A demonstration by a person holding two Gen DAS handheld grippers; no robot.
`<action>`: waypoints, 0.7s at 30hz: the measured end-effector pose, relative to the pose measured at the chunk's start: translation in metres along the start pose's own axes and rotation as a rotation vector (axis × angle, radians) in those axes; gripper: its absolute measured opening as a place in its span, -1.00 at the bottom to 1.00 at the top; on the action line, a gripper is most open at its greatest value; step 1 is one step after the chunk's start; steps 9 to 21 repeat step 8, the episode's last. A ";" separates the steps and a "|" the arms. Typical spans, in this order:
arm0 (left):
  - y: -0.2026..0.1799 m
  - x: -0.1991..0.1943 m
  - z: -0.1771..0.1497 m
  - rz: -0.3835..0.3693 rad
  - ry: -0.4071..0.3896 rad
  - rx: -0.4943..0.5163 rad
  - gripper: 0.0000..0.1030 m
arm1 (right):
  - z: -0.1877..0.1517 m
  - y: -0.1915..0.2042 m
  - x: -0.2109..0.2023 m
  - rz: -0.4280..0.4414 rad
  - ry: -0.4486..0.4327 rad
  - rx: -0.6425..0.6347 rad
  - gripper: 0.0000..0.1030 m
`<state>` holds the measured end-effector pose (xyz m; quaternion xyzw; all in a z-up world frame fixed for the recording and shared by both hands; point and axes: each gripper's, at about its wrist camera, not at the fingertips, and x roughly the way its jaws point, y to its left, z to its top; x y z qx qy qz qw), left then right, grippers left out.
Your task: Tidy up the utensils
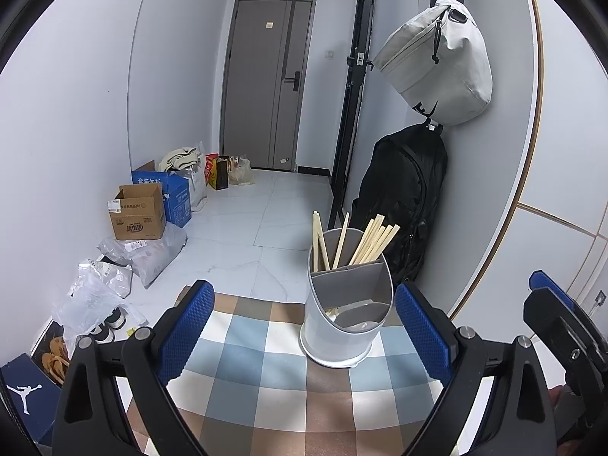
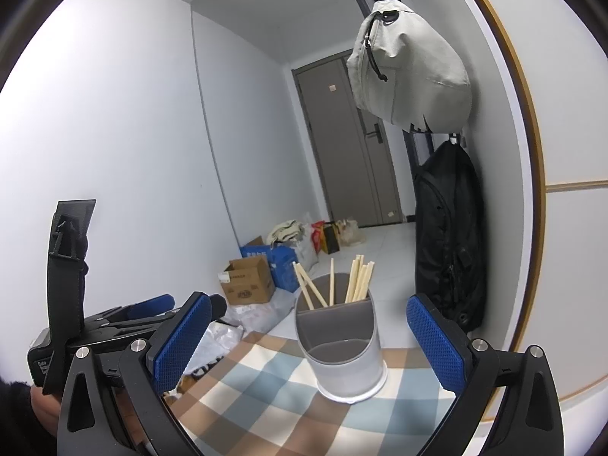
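A white utensil holder [image 1: 347, 323] [image 2: 342, 357] with grey dividers stands near the far edge of the checked tablecloth [image 1: 266, 387] [image 2: 266, 399]. Several wooden chopsticks [image 1: 370, 241] [image 2: 359, 279] stick up from its rear compartments. The front compartment shows something pale at its bottom in the left wrist view. My left gripper [image 1: 304, 326] is open, its blue pads either side of the holder and short of it, nothing between them. My right gripper [image 2: 309, 336] is open too, holding nothing, with the holder just beyond its fingers. The right gripper [image 1: 551, 304] shows at the right edge of the left wrist view.
Beyond the table edge lies a tiled floor with cardboard boxes [image 1: 138, 216] [image 2: 250, 281], plastic bags [image 1: 102, 288] and shoes along the left wall. A black backpack [image 1: 406, 201] [image 2: 448, 243] and a grey bag [image 1: 437, 60] [image 2: 410, 72] hang on the right wall. A grey door [image 1: 266, 76] closes the hallway.
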<state>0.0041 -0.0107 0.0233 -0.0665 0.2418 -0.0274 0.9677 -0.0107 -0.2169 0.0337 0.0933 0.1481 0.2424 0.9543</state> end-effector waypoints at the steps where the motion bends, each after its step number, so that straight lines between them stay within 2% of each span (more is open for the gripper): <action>1: 0.000 0.000 0.000 0.003 0.001 0.000 0.81 | 0.000 0.000 0.000 0.001 0.001 0.002 1.00; 21: 0.005 0.006 0.001 0.013 -0.008 -0.008 0.81 | -0.003 0.001 0.012 -0.003 0.021 -0.011 1.00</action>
